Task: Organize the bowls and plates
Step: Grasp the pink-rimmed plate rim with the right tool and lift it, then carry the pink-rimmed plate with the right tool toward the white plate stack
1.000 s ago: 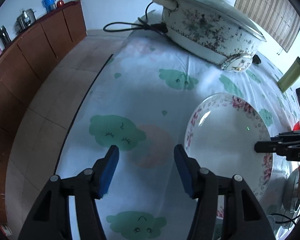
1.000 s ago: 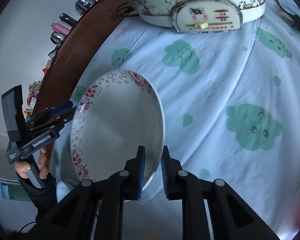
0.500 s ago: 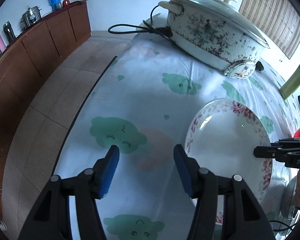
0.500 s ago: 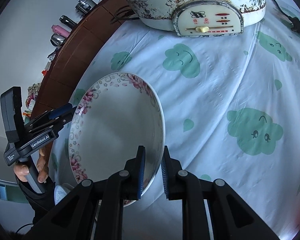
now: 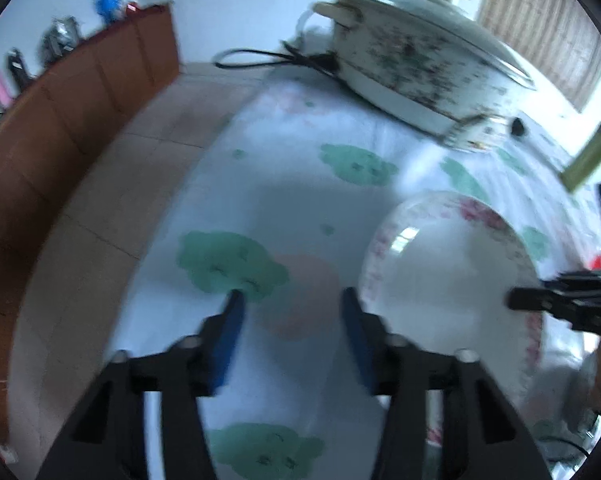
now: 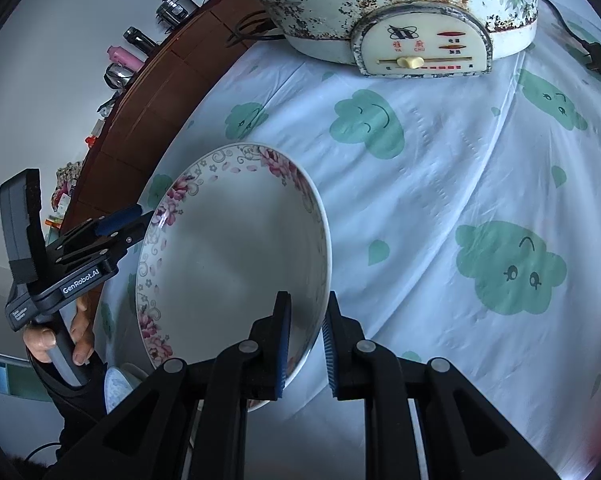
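Observation:
A white plate with a pink flower rim is tilted up over the cloud-print tablecloth, and my right gripper is shut on its near rim. In the left wrist view the same plate sits at the right, with the right gripper reaching onto it from the right edge. My left gripper hangs over the cloth just left of the plate; its jaws are closing with nothing between them. From the right wrist view, the left gripper is beside the plate's far rim, held by a hand.
A big worn electric pot with a lid stands at the back of the table, its black cord trailing off. A green box lies at the far right. A brown cabinet lines the tiled floor on the left. Another dish shows under the plate.
The left gripper's jaws have drawn a little closer together and its view has gone blurred. The plate stays tilted in the right gripper's hold.

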A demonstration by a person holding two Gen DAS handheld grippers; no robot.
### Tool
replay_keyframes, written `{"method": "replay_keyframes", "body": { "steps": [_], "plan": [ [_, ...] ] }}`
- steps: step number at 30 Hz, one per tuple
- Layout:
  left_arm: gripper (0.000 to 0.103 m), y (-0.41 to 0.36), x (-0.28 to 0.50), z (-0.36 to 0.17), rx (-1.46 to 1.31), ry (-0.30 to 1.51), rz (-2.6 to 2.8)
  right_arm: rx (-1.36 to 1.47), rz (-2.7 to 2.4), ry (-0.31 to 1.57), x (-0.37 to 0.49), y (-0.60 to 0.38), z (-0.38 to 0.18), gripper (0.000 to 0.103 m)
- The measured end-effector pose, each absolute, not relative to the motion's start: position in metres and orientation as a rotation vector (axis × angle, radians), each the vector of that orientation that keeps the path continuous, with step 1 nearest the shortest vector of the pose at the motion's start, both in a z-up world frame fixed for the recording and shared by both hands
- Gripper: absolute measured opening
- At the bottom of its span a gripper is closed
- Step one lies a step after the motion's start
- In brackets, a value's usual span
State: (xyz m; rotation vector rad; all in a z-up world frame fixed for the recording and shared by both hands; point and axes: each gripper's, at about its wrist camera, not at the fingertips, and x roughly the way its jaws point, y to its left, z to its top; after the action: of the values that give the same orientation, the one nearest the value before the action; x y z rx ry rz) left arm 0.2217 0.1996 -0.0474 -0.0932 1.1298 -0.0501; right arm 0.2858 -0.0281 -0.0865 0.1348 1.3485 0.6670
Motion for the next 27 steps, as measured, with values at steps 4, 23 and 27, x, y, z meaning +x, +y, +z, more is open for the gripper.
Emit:
{"method": "replay_keyframes", "body": {
  "steps": [4,23,27],
  "plan": [
    [0.036,0.206,0.223,-0.047,-0.124,1.172,-0.076,0.135,0.667,1.348,0.286,-0.028,-0.087,0.017],
    [0.039,0.168,0.22,-0.058,-0.115,1.169,-0.153,0.131,0.662,1.34,0.286,-0.028,-0.086,0.017],
    [0.036,0.159,0.217,-0.057,-0.076,1.122,-0.124,0.145,0.65,1.338,0.286,-0.027,-0.087,0.017]
  ]
}}
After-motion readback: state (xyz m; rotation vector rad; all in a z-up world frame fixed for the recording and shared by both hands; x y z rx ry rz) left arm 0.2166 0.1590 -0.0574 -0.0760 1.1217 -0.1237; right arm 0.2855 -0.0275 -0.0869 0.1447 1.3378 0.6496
